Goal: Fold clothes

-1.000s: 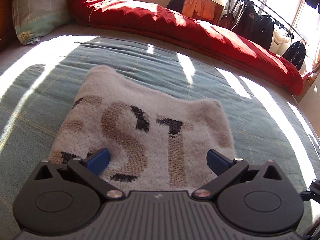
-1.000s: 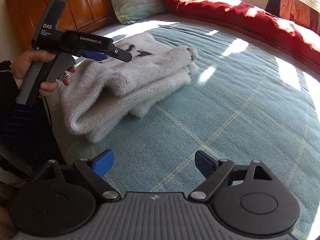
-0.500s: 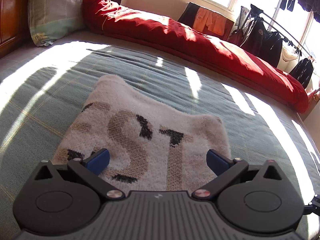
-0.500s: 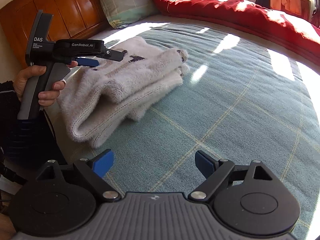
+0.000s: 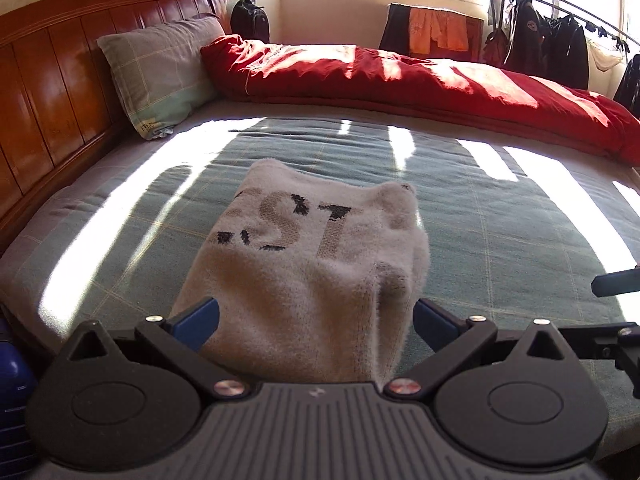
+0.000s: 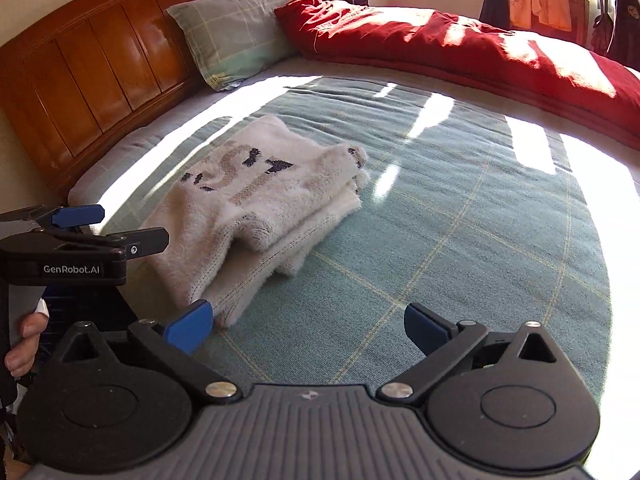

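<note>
A fuzzy white sweater [image 5: 312,248] with brown and black letters lies folded in a thick stack on the green checked bedspread [image 5: 500,216]. In the left wrist view my left gripper [image 5: 316,320] is open, its blue pads either side of the stack's near end, not gripping it. From the right wrist view the sweater [image 6: 256,200] sits left of centre, and the left gripper [image 6: 120,228] hovers at its near left edge, held by a hand [image 6: 24,340]. My right gripper [image 6: 308,326] is open over the bedspread [image 6: 460,208], its left pad close to the sweater's near corner.
A red duvet [image 5: 420,76] is bunched along the far side of the bed. A checked pillow [image 5: 160,72] leans on the wooden headboard [image 5: 52,80] at left. Dark clothes hang on a rack [image 5: 552,40] by the window.
Both grippers have drawn back and tilted up, so the headboard and window now show. The left gripper has pulled off the sweater's top toward its near edge. The folded sweater stayed in place.
</note>
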`<action>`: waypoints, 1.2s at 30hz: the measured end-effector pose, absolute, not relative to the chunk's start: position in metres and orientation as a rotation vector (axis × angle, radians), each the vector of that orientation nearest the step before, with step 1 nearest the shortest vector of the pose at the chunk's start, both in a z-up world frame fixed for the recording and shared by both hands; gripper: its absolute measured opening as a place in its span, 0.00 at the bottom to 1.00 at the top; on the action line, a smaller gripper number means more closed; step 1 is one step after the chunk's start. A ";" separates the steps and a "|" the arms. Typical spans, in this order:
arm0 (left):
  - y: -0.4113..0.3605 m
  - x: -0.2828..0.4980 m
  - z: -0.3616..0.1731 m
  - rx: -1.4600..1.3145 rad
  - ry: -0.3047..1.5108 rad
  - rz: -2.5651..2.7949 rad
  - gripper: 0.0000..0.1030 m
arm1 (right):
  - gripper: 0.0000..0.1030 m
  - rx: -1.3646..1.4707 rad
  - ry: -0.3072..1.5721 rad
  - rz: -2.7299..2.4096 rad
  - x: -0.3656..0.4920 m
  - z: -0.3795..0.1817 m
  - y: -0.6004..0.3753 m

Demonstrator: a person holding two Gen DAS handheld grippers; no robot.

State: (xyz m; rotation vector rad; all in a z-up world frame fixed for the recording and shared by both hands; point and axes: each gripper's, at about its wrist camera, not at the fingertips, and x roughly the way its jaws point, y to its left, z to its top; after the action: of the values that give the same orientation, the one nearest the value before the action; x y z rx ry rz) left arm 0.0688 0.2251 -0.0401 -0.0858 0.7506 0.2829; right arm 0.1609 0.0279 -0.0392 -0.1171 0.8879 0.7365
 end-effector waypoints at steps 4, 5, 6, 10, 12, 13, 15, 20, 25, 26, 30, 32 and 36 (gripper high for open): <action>0.212 0.041 -0.028 -0.100 0.744 0.294 0.99 | 1.00 -0.121 0.865 0.742 0.142 -0.026 0.028; 0.209 0.036 -0.026 -0.102 0.743 0.299 0.99 | 1.00 -0.124 0.862 0.740 0.138 -0.025 0.028; 0.206 0.032 -0.024 -0.102 0.743 0.304 0.99 | 1.00 -0.124 0.861 0.740 0.135 -0.024 0.027; 0.201 0.021 -0.022 -0.121 0.784 0.327 0.99 | 1.00 -0.127 0.859 0.736 0.123 -0.020 0.026; 0.201 0.017 -0.022 -0.137 0.807 0.349 0.99 | 1.00 -0.128 0.858 0.734 0.117 -0.018 0.025; 0.202 0.014 -0.021 -0.145 0.813 0.356 0.99 | 1.00 -0.128 0.858 0.733 0.114 -0.017 0.025; 0.203 0.007 -0.020 -0.164 0.818 0.363 0.99 | 1.00 -0.133 0.858 0.734 0.108 -0.016 0.025; 0.201 -0.006 -0.019 -0.158 0.849 0.398 0.99 | 1.00 -0.152 0.865 0.750 0.100 -0.017 0.032; 0.195 -0.017 -0.017 -0.130 0.864 0.420 0.99 | 1.00 -0.171 0.873 0.766 0.092 -0.017 0.039; 0.195 -0.018 -0.017 -0.129 0.869 0.423 0.99 | 1.00 -0.175 0.874 0.769 0.090 -0.017 0.040; 0.194 -0.023 -0.018 -0.124 0.886 0.434 0.99 | 1.00 -0.189 0.880 0.780 0.084 -0.017 0.045; 0.194 -0.023 -0.018 -0.126 0.891 0.437 0.99 | 1.00 -0.192 0.880 0.775 0.083 -0.017 0.046; 0.193 -0.024 -0.020 -0.125 0.905 0.438 0.99 | 1.00 -0.196 0.880 0.768 0.082 -0.017 0.046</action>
State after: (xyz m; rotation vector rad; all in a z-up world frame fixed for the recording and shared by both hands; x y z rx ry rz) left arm -0.0235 0.1925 -0.0199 -0.1250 0.9053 0.4379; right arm 0.0824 0.0457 -0.0171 -0.1959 0.8801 0.7680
